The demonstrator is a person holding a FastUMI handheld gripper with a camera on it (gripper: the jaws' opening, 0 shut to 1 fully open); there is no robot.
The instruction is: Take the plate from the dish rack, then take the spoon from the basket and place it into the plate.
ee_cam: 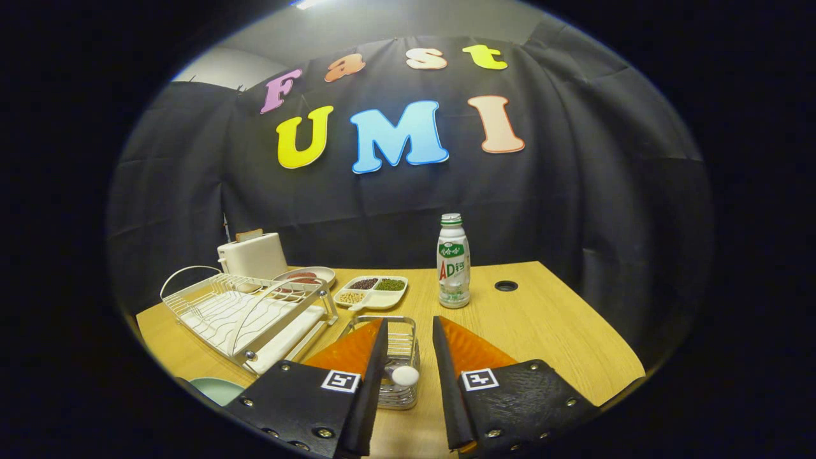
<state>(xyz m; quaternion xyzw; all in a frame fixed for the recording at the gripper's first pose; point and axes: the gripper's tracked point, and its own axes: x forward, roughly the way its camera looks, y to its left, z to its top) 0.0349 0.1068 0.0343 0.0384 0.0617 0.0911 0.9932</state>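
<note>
Fingers (382, 347) stand spread, pinching nothing; the gripper (410, 328) hangs over the basket (401, 395), where the spoon (404, 375) shows its white end in the gap. Beside the left finger, the plate (218, 388) lies on the table (561, 331), partly cut off, before the empty rack (245, 312). Beyond stand a tray (373, 292) and bottle (453, 261); bare wood opens rightward to the table's edge.

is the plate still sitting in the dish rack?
No, the dish rack holds no plate; the plate lies on the table beside it, left of the open fingers.
</note>
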